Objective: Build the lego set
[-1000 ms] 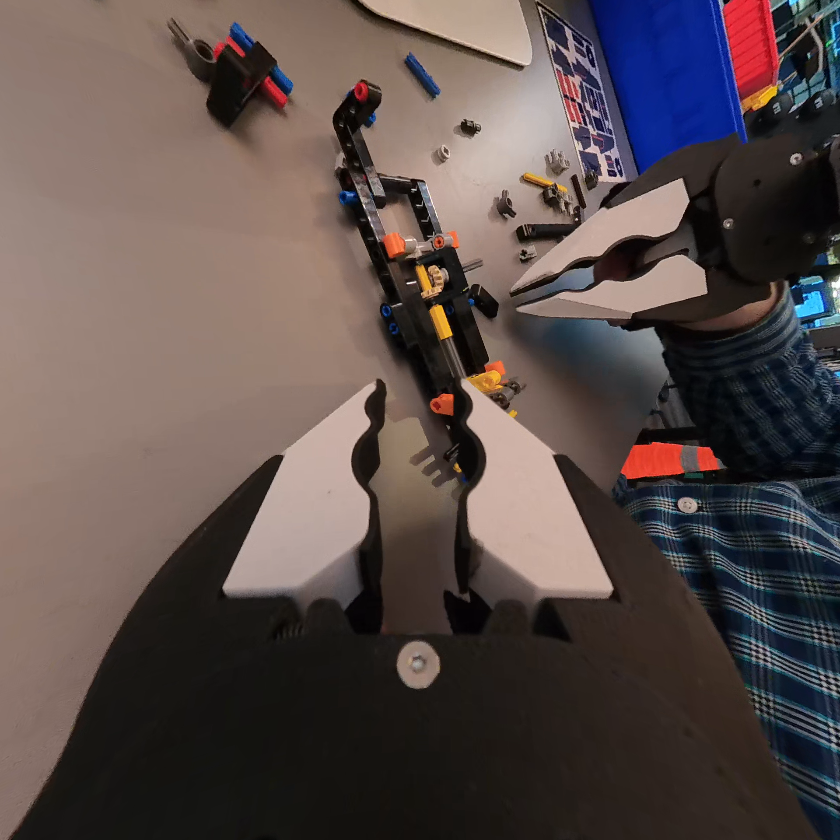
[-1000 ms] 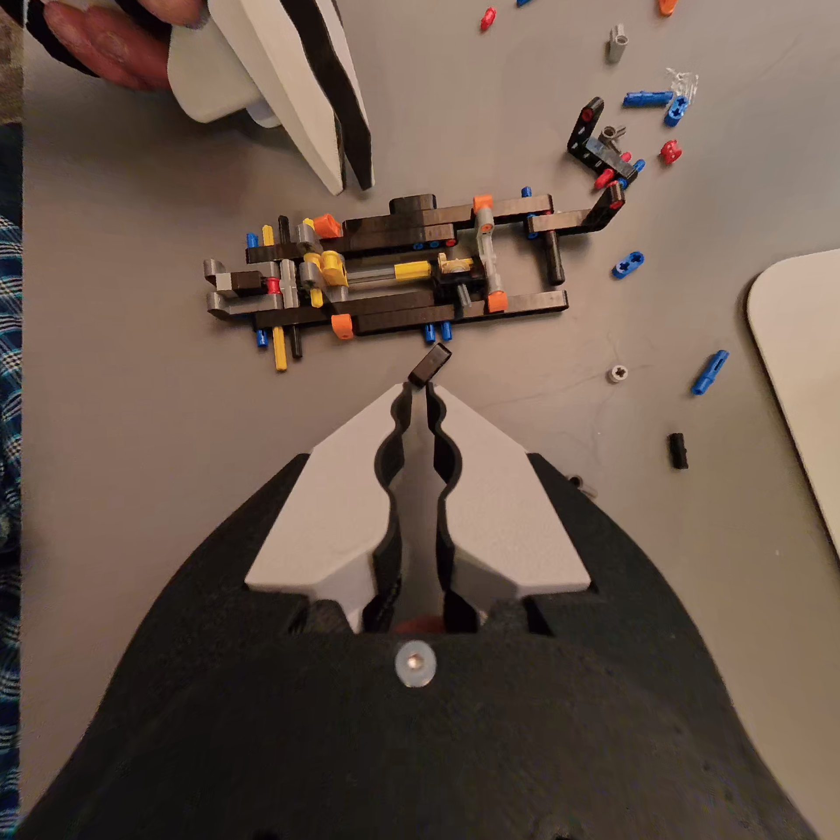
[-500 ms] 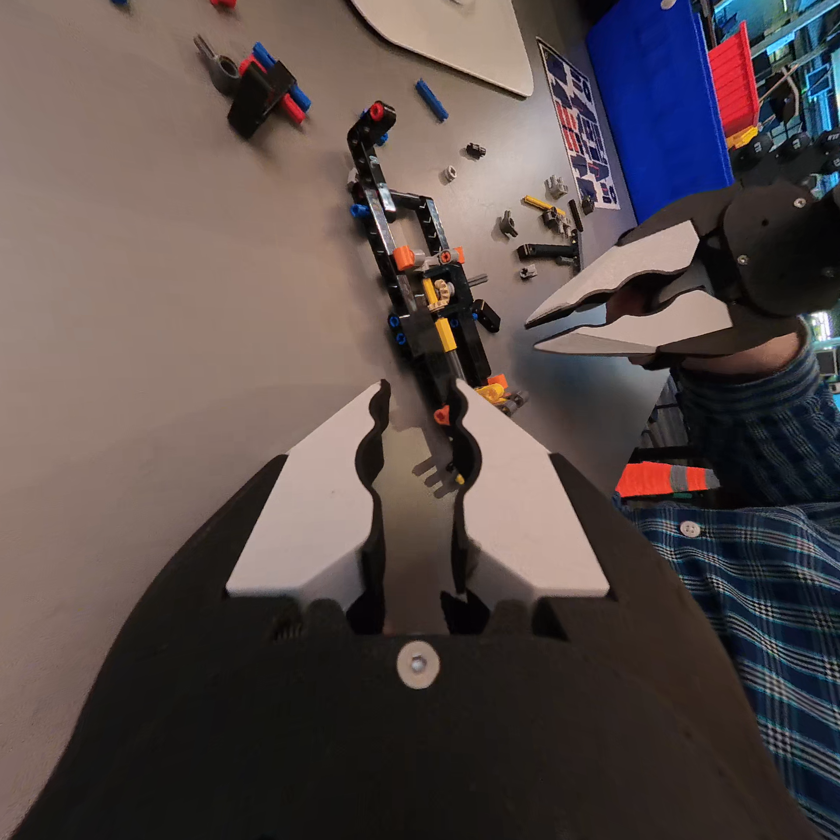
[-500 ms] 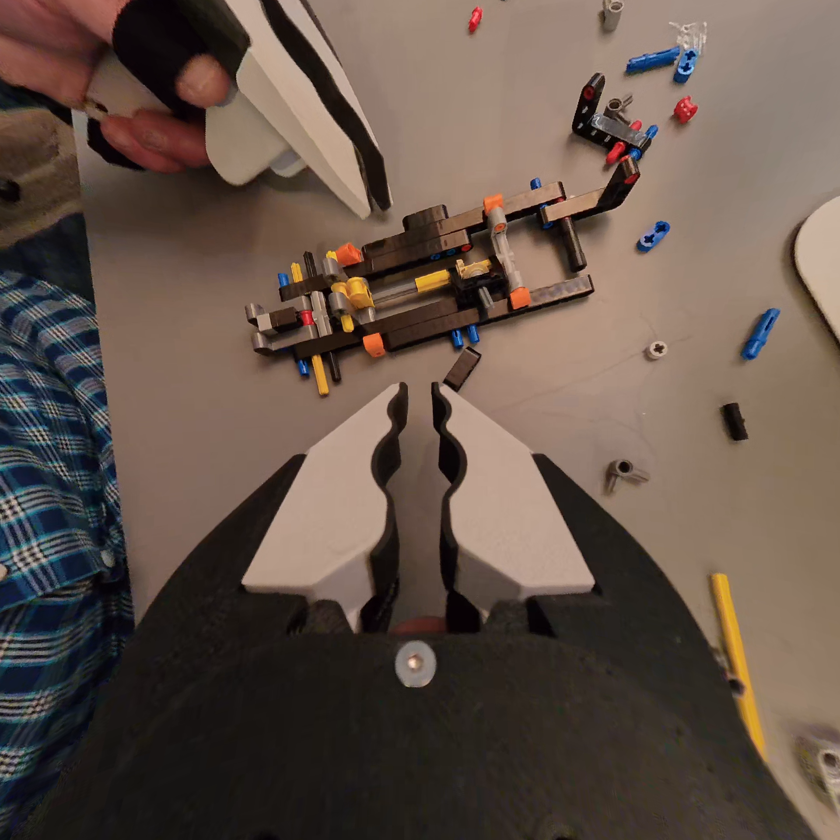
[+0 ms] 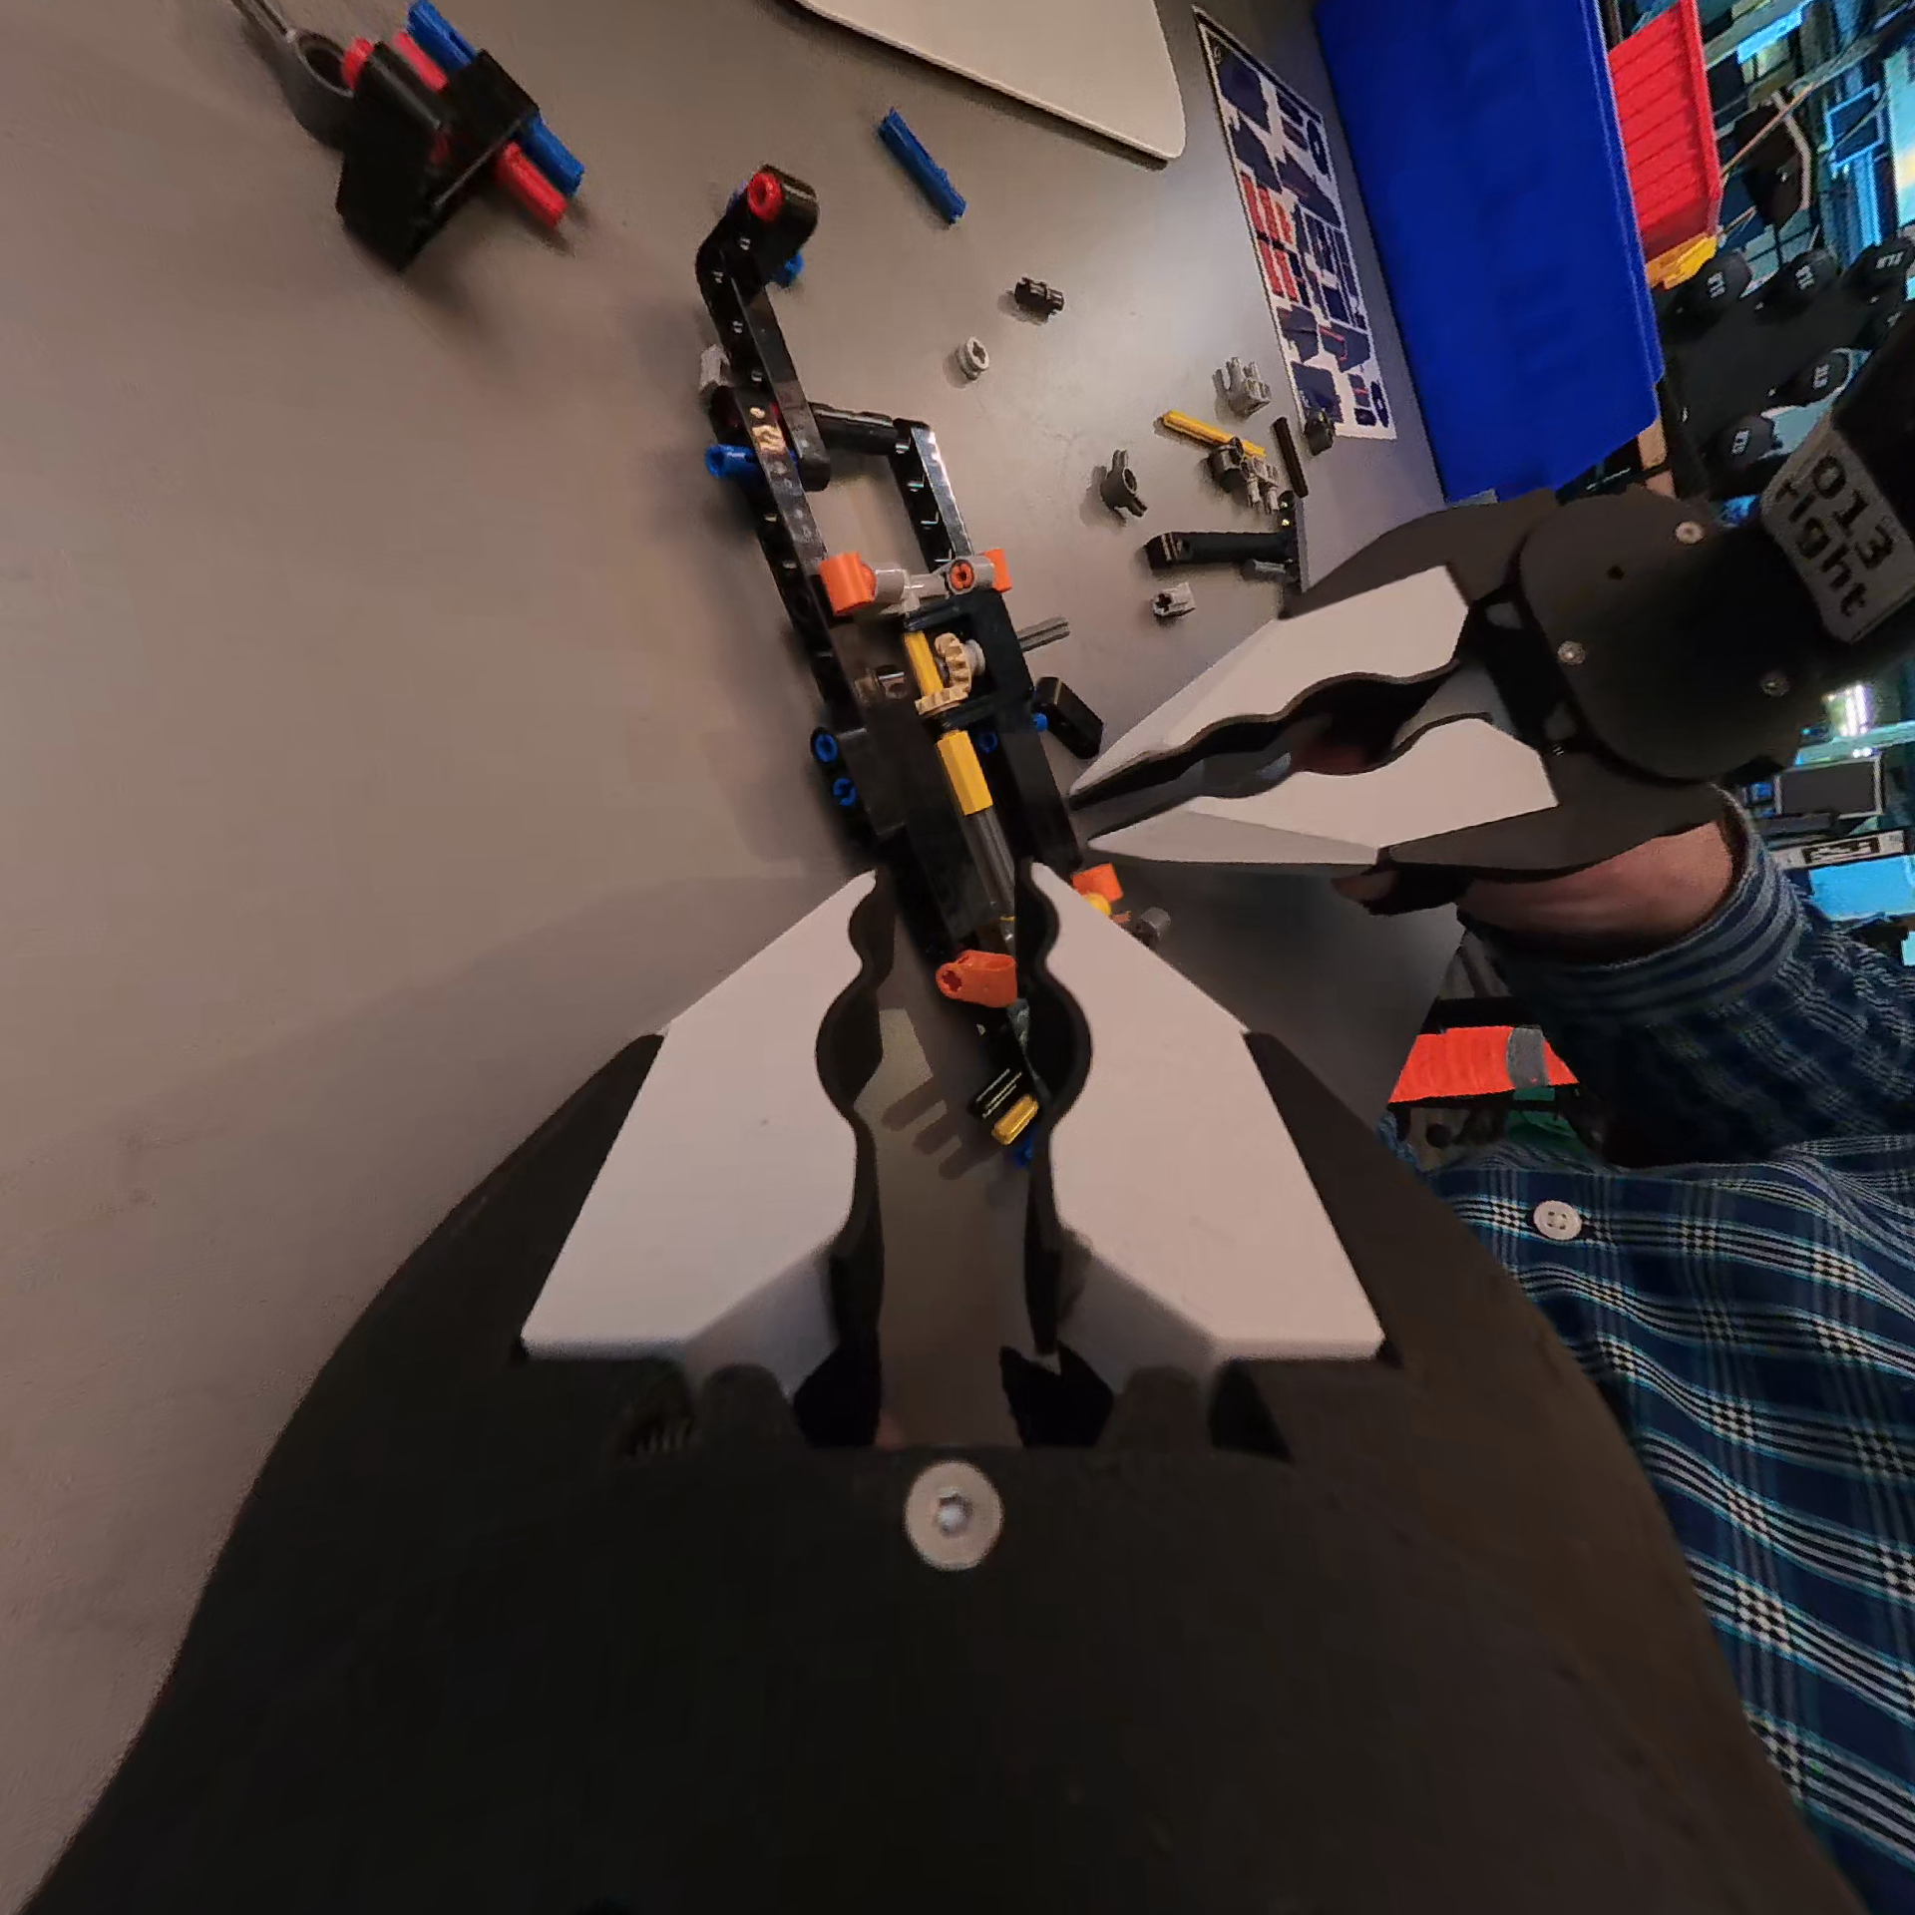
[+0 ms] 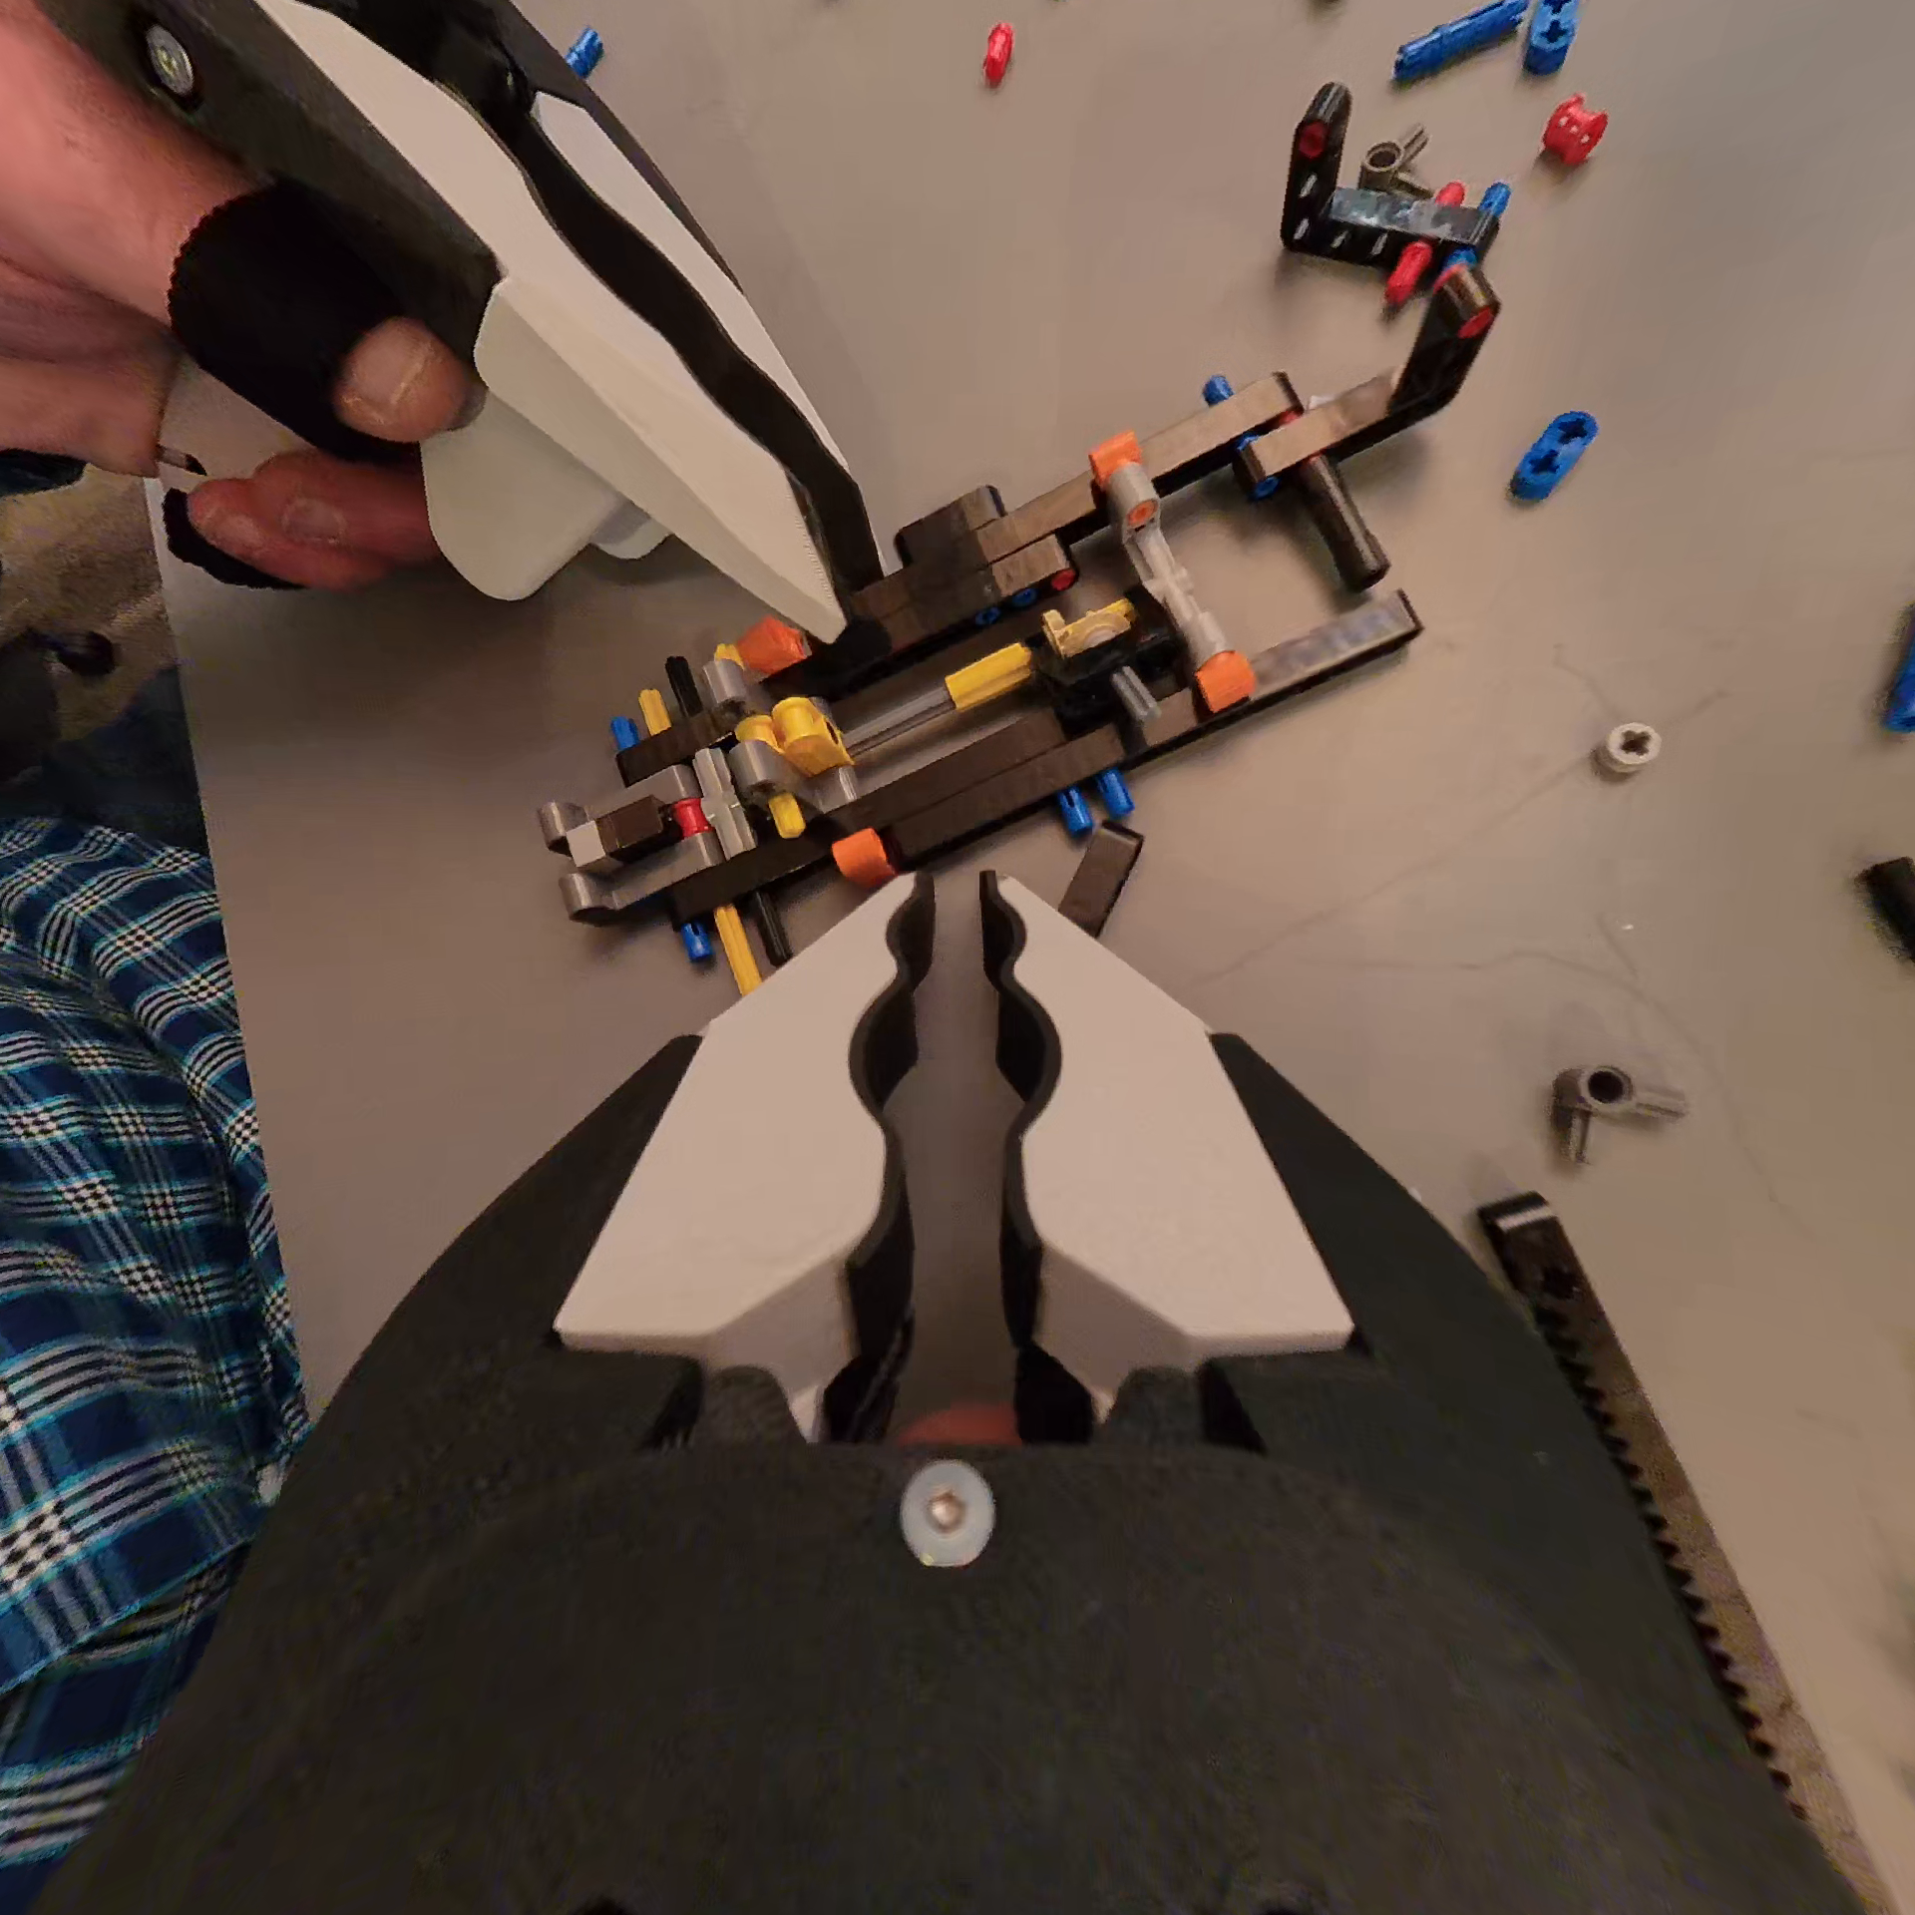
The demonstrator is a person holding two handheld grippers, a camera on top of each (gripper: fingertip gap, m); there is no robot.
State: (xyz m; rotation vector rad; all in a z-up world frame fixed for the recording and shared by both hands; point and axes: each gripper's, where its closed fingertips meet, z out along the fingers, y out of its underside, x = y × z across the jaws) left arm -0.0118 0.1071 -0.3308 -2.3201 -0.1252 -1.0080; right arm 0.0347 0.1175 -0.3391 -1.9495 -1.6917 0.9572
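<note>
My left gripper (image 5: pixel 953 891) fingers are parted to a medium gap, straddling the near end of the lego chassis (image 5: pixel 912 663). An orange connector (image 5: pixel 977 977) and a yellow pin tip (image 5: pixel 1013 1117) sit in the gap; I can't tell whether the pads touch the beams. In the right wrist view the left gripper (image 6: pixel 845 611) tips rest at the chassis (image 6: pixel 995 705) far side, beside an orange piece.

My right gripper (image 6: pixel 955 891) fingers are narrow and hold nothing, tips just short of the chassis near rail. A loose short black beam (image 6: pixel 1101 876) lies just beside my right fingertip, near two blue pins under the rail. From the left wrist view the right gripper (image 5: pixel 1083 819) comes in side-on with its tips next to the chassis.

The chassis lies flat on the grey surface (image 6: pixel 1347 933): black rails, yellow axle sleeve, tan gear, grey link with orange ends.

Further out on the right: a grey angle connector (image 6: pixel 1601 1104), a white bush (image 6: pixel 1627 748), a black toothed rack (image 6: pixel 1617 1430), a blue connector (image 6: pixel 1551 456). Beyond that is a black L-shaped sub-assembly (image 6: pixel 1368 207) with red and blue pins, plus a red bush (image 6: pixel 1573 130).

Far in the left view: a black block with red and blue pins (image 5: pixel 440 155), a sticker sheet (image 5: pixel 1301 249), a blue bin (image 5: pixel 1492 228).
</note>
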